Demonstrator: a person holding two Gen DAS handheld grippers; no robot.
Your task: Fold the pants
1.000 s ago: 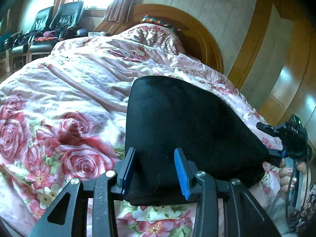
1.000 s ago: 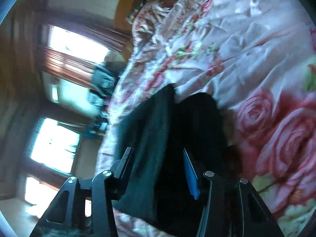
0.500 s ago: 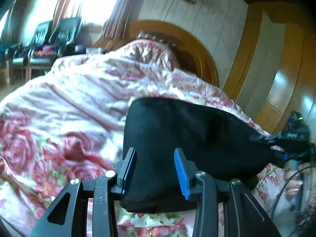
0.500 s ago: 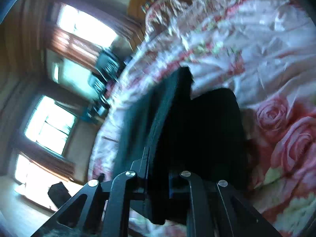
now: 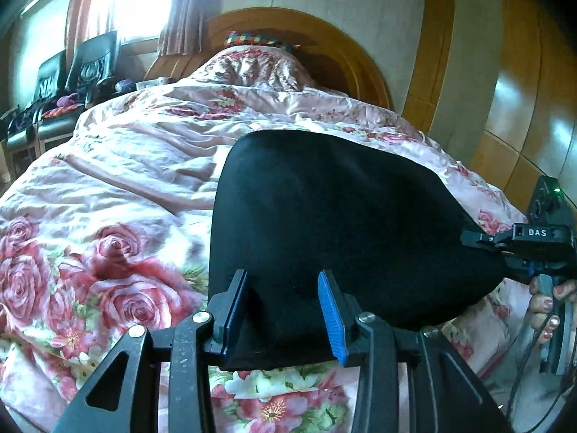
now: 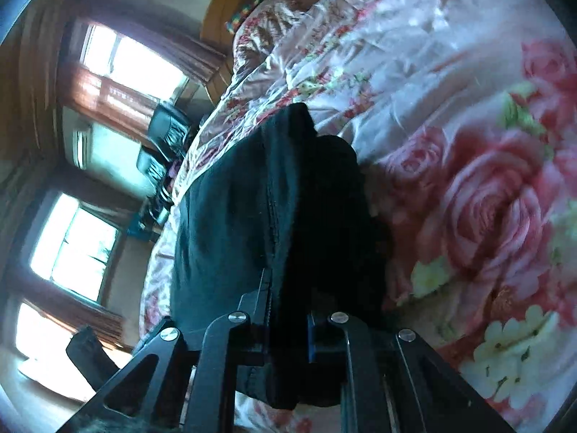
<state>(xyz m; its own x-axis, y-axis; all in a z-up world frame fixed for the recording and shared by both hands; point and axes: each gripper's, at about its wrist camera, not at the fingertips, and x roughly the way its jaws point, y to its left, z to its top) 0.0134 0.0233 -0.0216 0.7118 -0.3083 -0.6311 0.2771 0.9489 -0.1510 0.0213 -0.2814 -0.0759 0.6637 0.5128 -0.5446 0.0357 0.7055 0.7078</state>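
Note:
The black pants (image 5: 324, 209) hang folded over a pink rose bedspread (image 5: 108, 180), stretched between both grippers. My left gripper (image 5: 285, 310) has its blue-padded fingers closed on a thick bunch at the near edge of the cloth. At the far right of the left wrist view, my right gripper (image 5: 501, 256) pinches the pants' right corner, held by a person's hand (image 5: 544, 310). In the right wrist view the right gripper (image 6: 288, 324) is shut on the seamed edge of the pants (image 6: 252, 198), which run away from it above the bedspread (image 6: 468, 144).
A rounded wooden headboard (image 5: 342, 54) with a pillow stands at the far end of the bed. Black chairs (image 5: 83, 68) sit by the bright windows at the left. Wooden wardrobe doors (image 5: 523, 90) line the right side.
The right gripper's jaws closed from open onto the pants' edge. Both views have shifted and rolled a little, with the pants kept stretched between the grippers.

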